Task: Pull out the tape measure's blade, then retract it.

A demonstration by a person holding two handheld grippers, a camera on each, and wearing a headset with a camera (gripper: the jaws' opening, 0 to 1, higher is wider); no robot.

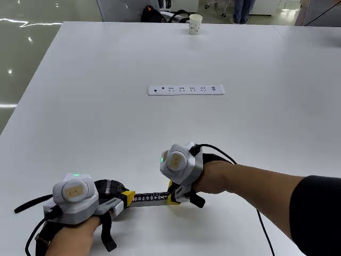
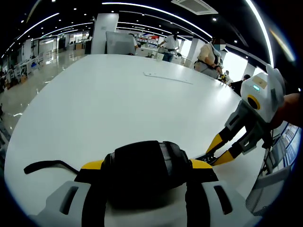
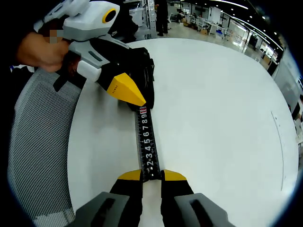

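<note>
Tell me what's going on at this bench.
A person is working a tape measure with a handheld gripper in each hand. The left gripper is clamped around the black case. The right gripper is shut on the end of the blade. A short stretch of numbered blade is out and runs straight between the two over the white table. One frame cannot show whether it is being pulled out or let back in. A power strip and a paper cup sit farther off.

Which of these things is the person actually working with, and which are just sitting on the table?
In use: tape measure, gripped by the left gripper; its blade, pinched by the right gripper.
Lying about: power strip; paper cup.
</note>
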